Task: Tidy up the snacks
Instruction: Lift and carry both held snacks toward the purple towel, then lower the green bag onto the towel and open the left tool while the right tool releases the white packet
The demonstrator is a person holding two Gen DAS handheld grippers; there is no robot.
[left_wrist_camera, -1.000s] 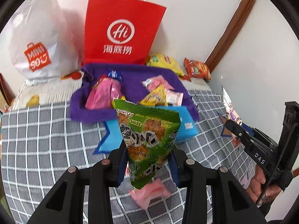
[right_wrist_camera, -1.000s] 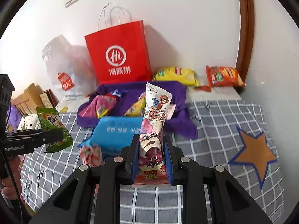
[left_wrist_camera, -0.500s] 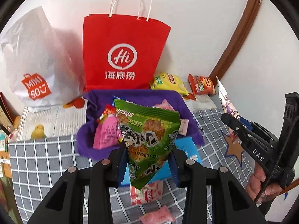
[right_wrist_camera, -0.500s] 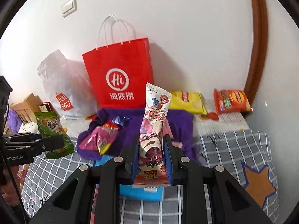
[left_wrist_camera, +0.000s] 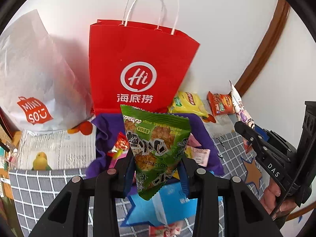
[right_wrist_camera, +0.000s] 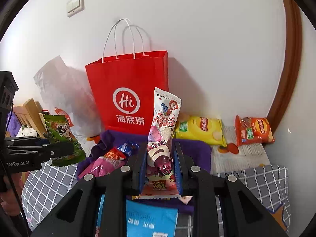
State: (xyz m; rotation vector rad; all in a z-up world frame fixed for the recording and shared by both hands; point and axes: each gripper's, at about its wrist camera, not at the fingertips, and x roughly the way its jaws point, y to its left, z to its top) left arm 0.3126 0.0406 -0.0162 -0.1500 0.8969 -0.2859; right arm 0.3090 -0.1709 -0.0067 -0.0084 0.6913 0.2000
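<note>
Blue packet point(right_wrist_camera: 150, 221) cut off below.

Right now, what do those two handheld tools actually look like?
Both are matte black plastic. The left tool and right tool each have two angular fingers with silver rivets and ribbed blue pads. White lettering marks their sides: "GenRobot.AI" on the left, "DAS" on the right. A thin black cable hangs by each bare hand.
</note>
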